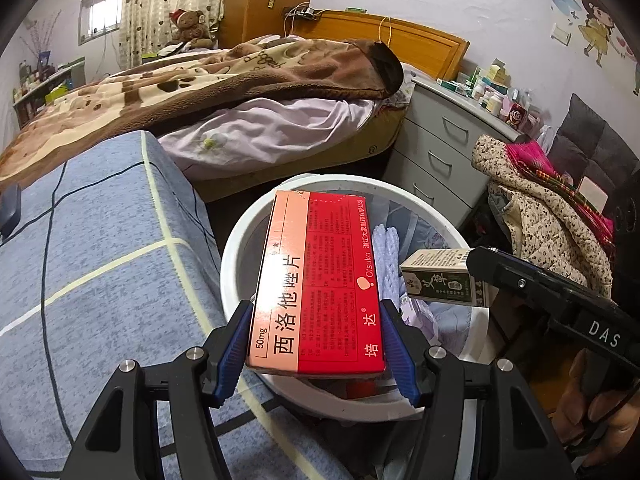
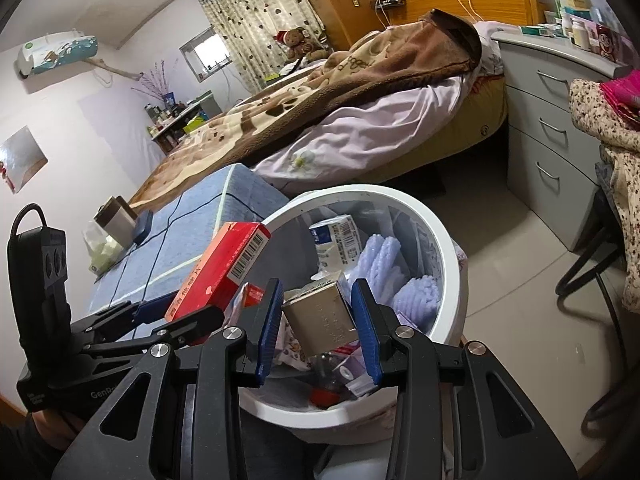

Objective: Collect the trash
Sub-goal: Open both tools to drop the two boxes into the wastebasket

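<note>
Blue-padded left claw (image 1: 316, 340) clamps a red-and-salmon cardboard medicine box (image 1: 320, 280) lengthwise above the round white plastic waste bin (image 1: 240, 256). At 3 o'clock of it, the right claw (image 2: 316, 320) grips a small green-and-cream carton (image 1: 440, 280) over the same bin, where lilac knitted gloves (image 2: 384, 260) and wrappers lie inside. A blue checked bench (image 1: 100, 260) stands at 9 o'clock.

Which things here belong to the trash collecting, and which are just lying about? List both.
Part of the job:
- red medicine box, clamped in the left gripper
- small green-and-white box, clamped in the right gripper
- white trash bin, already holding rubbish

Just lying about:
- bed blanket
- teddy bear
- grey drawer unit
- floral clothing
</note>
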